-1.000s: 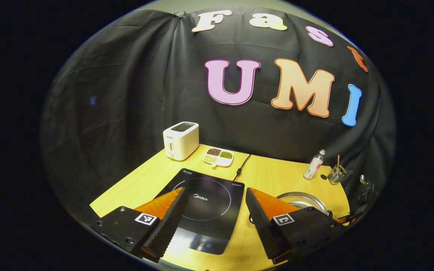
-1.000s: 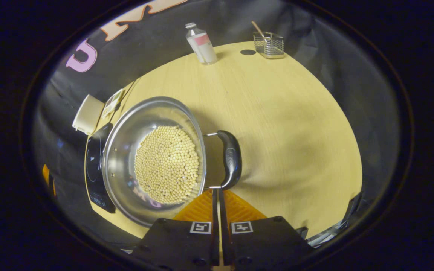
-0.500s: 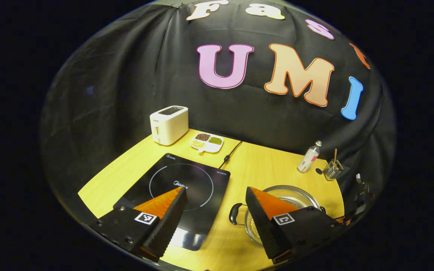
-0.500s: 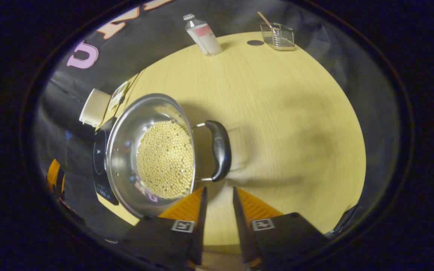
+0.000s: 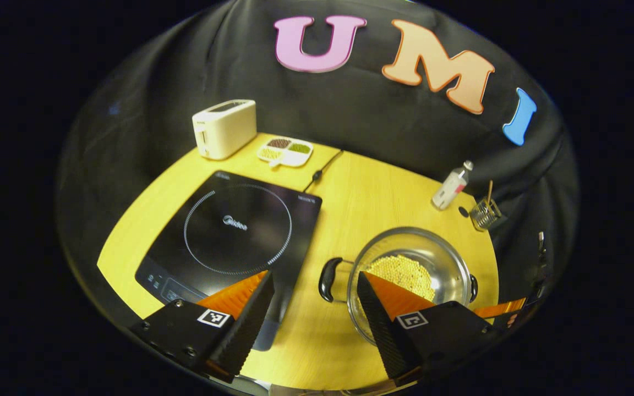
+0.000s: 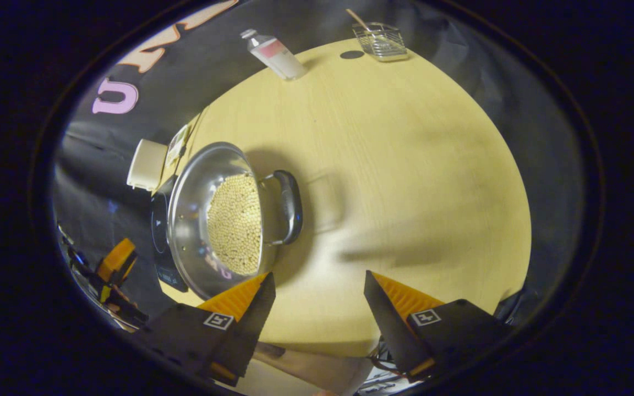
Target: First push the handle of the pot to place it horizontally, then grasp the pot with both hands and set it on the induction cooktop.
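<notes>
**Inspector:** Report both claws, then work outward.

**Operator:** My right gripper (image 6: pixel 320 283) has its fingers spread wide and holds nothing. A second ago they were pressed together right at the pot's near handle (image 6: pixel 290 206); since then I have backed off and opened them. My left gripper (image 5: pixel 315 283) is also spread and empty, hovering above the table's front edge.

**Inspector:** Where is the pot?

**Operator:** The steel pot (image 5: pixel 411 275), with pale beans in its bottom, stands on the wooden table (image 6: pixel 405 165), just right of the induction cooktop (image 5: pixel 234 231) and not yet on it. In the left gripper view its two handles lie left and right, the left handle (image 5: pixel 328 272) pointing at the cooktop.

**Inspector:** Your assessment?

**Operator:** I judge the handle push finished, since the right claw has withdrawn and reopened. Also, my left camera has tipped down, bringing the pot fully into frame. Next comes the two-handed grasp, one claw per handle. The risk is a tilted lift spilling beans.
</notes>
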Demonstrator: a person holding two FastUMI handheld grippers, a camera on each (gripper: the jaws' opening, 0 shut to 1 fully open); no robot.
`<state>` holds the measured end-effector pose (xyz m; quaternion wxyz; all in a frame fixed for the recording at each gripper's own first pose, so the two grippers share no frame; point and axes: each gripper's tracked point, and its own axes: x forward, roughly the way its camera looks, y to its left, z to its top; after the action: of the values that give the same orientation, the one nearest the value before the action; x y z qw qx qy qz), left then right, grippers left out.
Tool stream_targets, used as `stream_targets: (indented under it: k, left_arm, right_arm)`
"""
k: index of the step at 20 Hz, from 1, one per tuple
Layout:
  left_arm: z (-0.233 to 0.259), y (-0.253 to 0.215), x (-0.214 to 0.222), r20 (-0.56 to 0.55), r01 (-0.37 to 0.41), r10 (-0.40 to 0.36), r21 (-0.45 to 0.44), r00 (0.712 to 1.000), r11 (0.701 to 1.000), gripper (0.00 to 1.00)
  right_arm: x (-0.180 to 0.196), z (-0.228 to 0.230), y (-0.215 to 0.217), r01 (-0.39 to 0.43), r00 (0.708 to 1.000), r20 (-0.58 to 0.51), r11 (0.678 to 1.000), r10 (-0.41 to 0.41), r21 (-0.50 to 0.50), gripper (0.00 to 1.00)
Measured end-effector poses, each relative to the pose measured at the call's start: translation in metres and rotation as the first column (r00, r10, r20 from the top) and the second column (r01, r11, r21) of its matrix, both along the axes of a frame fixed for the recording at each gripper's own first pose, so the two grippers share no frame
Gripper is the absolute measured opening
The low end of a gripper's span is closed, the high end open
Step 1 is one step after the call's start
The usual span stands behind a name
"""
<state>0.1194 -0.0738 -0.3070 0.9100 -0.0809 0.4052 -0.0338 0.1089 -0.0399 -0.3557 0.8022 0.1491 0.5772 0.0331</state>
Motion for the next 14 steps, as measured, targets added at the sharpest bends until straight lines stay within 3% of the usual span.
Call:
stream_targets:
  k: [1,2,14]
  left_arm:
    - [-0.006,-0.006,0.0,-0.028,0.014,-0.014,-0.02,1.0,1.0,0.94]
    - [-0.013,-0.011,0.001,-0.053,0.025,-0.027,-0.033,0.998,0.999,0.94]
    - [-0.076,-0.03,0.018,-0.281,0.096,-0.102,-0.036,0.954,0.995,0.91]
  right_arm:
    - [0.007,0.005,0.004,-0.004,1.0,0.013,1.0,0.004,0.013,0.93]
    - [0.011,0.008,0.009,-0.006,1.0,0.026,0.999,0.005,0.034,1.0]
    - [0.058,-0.022,0.034,0.009,1.0,0.02,0.995,-0.011,0.095,0.99]
